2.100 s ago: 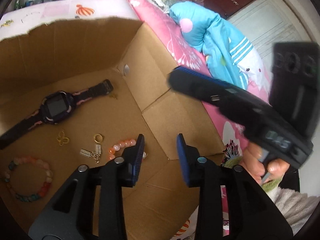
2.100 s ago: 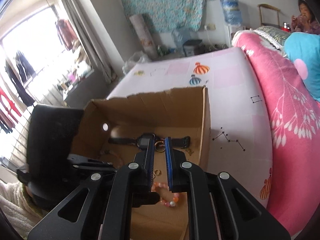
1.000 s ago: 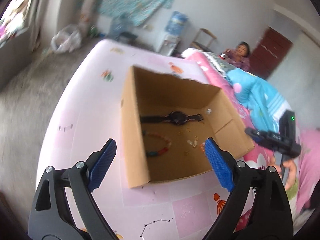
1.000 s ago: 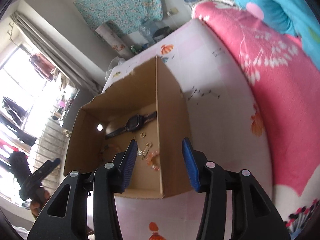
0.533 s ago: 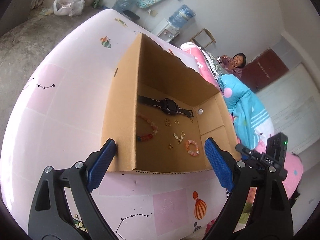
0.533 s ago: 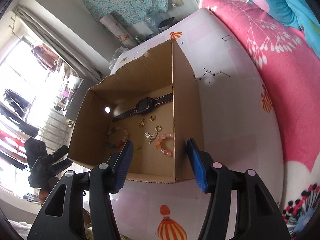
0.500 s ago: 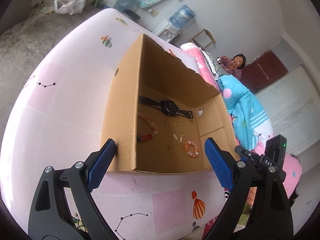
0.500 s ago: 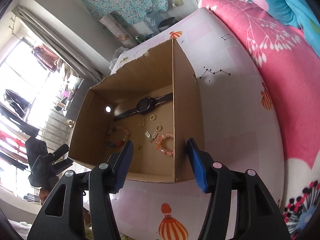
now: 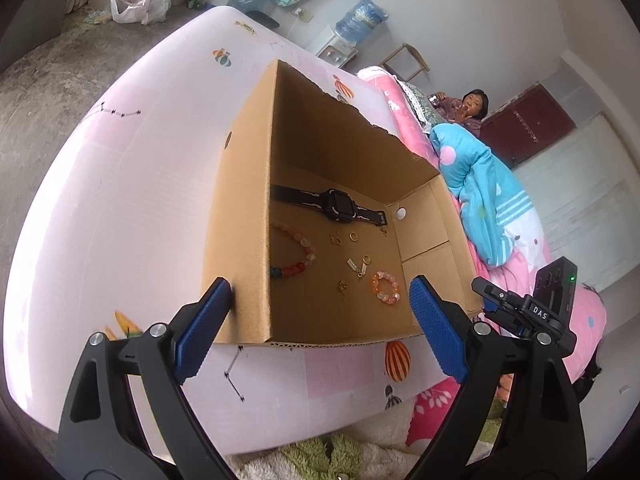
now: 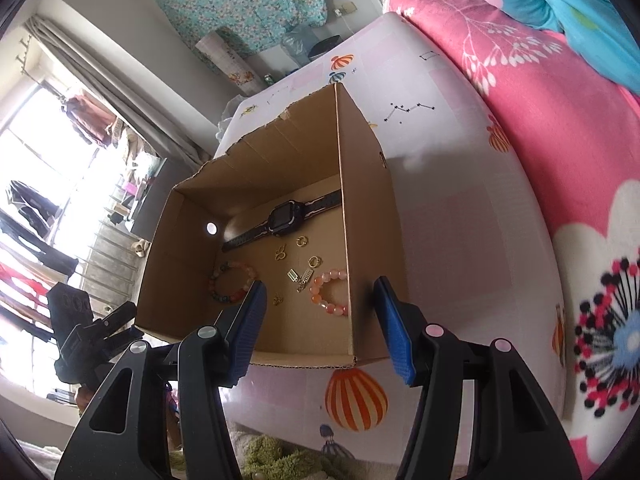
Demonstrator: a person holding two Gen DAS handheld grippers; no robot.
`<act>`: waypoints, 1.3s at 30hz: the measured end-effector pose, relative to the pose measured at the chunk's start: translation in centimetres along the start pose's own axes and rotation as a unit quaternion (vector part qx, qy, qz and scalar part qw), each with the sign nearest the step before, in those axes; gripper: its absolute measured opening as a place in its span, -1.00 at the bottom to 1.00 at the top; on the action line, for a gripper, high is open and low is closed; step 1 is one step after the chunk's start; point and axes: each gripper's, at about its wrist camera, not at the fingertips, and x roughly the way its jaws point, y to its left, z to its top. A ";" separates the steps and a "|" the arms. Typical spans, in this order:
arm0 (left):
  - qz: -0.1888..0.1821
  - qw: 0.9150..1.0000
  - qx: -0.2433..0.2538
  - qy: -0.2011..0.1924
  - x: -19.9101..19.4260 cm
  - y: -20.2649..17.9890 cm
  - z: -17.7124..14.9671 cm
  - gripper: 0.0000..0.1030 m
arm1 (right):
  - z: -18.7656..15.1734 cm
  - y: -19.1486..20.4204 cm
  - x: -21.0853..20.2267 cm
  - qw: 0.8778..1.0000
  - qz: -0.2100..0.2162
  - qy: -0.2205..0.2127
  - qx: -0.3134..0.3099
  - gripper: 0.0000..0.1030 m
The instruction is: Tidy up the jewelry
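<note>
both tools (image 9: 320, 334) (image 10: 318, 328) apparently empty, spread wide.

The open brown box (image 9: 240, 216) was matt corrugated cardboard with a ragged torn rim, and it held a black plastic watch (image 9: 338, 205), glossy pink and multicoloured bead bracelets (image 9: 385, 288) and small shiny gold-metal charms (image 10: 281, 252). Both matt black plastic hand-held grippers had ribbed blue pads (image 10: 394, 330).

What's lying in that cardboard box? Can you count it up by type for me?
Watch: 1
Bead bracelets: 2
Gold rings: 2
Small gold and silver charms: 4, though they are tiny and hard to tell apart
Total: 9
</note>
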 end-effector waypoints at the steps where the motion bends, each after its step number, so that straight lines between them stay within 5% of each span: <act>1: -0.001 1.000 0.001 -0.002 -0.2 0.0 -0.5 0.67 | -0.4 -0.1 -0.2 1.000 -0.002 -0.001 -0.002 0.07; 15: 0.014 0.999 0.036 -0.037 -2.1 -1.4 -2.8 0.67 | -1.5 -0.9 -1.2 1.000 -0.014 -0.016 0.012 0.08; 18: 0.048 0.991 0.095 -0.083 -3.9 -3.5 -3.5 0.69 | -2.3 -0.2 -3.0 0.995 -0.079 -0.057 -0.005 0.17; 21: 0.070 0.980 0.145 -0.114 -5.3 -6.1 -4.4 0.74 | -4.1 1.9 -6.2 0.985 -0.114 -0.122 -0.047 0.52; 27: 0.157 0.952 0.212 -0.157 -5.4 -10.6 -6.0 0.84 | -7.0 6.7 -7.9 0.967 -0.139 -0.173 -0.122 0.87; 31: 0.183 0.952 0.203 -0.136 -4.4 -11.3 -6.4 0.84 | -7.6 8.0 -7.2 0.971 -0.137 -0.152 -0.125 0.87; 35: 0.180 0.957 0.185 -0.133 -4.4 -10.8 -7.0 0.84 | -7.7 8.4 -6.1 0.966 -0.189 -0.136 -0.107 0.87; 39: 0.245 0.949 0.158 -0.116 -3.9 -10.1 -6.9 0.84 | -8.2 8.7 -4.7 0.968 -0.201 -0.111 -0.106 0.87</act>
